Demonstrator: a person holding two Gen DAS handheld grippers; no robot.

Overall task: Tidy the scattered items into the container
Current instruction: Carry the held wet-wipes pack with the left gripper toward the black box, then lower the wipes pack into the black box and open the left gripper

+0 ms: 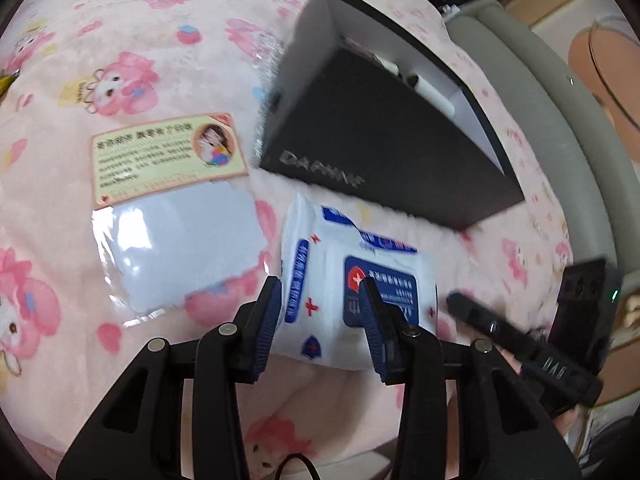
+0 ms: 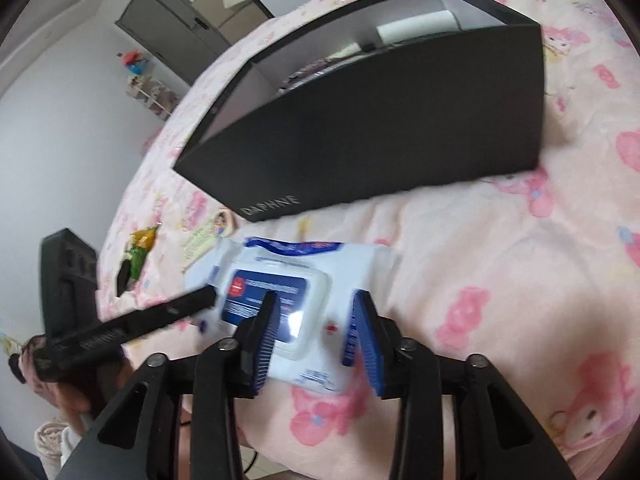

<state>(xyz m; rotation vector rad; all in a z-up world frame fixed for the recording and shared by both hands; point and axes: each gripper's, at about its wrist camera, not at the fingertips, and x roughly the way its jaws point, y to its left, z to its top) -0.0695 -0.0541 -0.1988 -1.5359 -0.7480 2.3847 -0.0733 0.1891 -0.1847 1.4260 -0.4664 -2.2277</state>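
1. While both tongs point down at the bed, the wipes pack (image 1: 352, 292) lies flat on the pink blanket (image 1: 140, 60), just in front of the black box (image 1: 384, 152).
2. Left tongs (image 1: 320, 312): pack's near end sits between the two blue pads. Left pad (image 1: 268, 316) is at the pack's left edge, right pad (image 1: 372, 320) over its blue label. Can't tell if they press; view is blurred w/ motion.
3. Right tongs (image 2: 314, 328): jaws apart, not gripping. Left pad (image 2: 266, 336) is over the pack's white flip lid, right pad (image 2: 360, 332) near the pack's right side. Pack (image 2: 292, 280) lies flat under & between them.
4. Each wrist view shows the other tool's black tip beside the pack, w/ a hand (image 2: 60, 384) on the left tool.
5. Box is open-topped w/ white inner walls; a white roll (image 2: 416, 26) & other bits inside, too small to name.
6. Left of the pack: a clear sleeve w/ a printed card (image 1: 168, 152), near but not touching. A yellow-green wrapper (image 2: 140, 248) lies further off on the blanket.
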